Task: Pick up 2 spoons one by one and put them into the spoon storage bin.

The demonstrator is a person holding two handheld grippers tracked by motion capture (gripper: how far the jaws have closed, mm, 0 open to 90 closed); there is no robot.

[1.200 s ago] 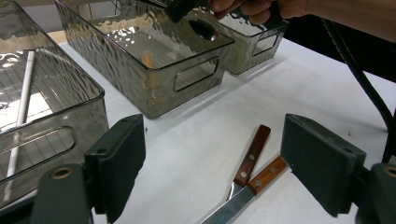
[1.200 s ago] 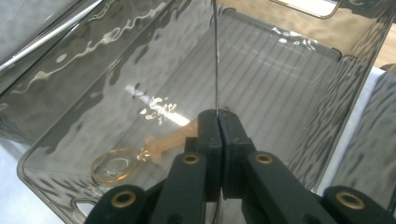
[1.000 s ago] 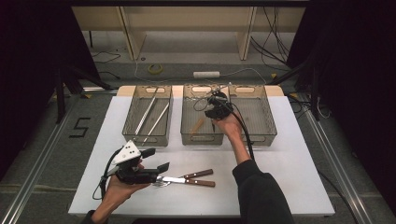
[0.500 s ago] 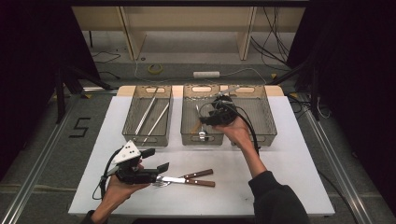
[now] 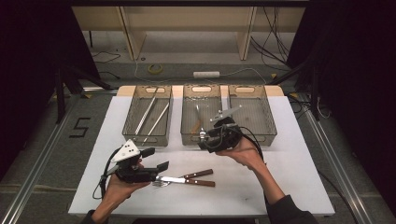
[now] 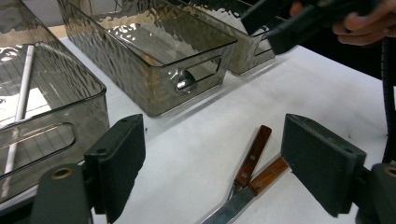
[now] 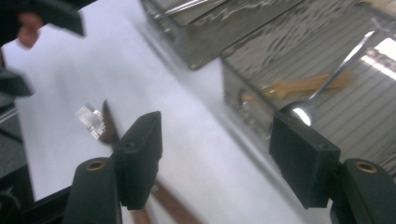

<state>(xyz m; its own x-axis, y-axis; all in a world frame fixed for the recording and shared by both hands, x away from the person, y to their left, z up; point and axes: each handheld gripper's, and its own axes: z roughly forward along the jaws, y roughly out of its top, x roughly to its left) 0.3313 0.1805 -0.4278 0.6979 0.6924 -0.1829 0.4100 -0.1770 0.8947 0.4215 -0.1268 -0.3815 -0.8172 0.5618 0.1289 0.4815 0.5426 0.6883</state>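
A white table (image 5: pixel 280 186) carries three clear ribbed bins in a row toward twelve o'clock: the left bin (image 5: pixel 150 136), the middle bin (image 5: pixel 189 116) and the right bin (image 5: pixel 261 116). Toward six o'clock, a fork (image 5: pixel 187 181) and a knife (image 5: pixel 198 174) with brown wooden handles lie crossed on the bare tabletop.

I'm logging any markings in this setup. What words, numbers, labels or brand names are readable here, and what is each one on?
"5": a dark number marked on the grey floor to the left of the table, seen in the high view.
Nothing else reads: the bins, the wooden-handled cutlery and the left gripper and right gripper carry no lettering that can be made out.
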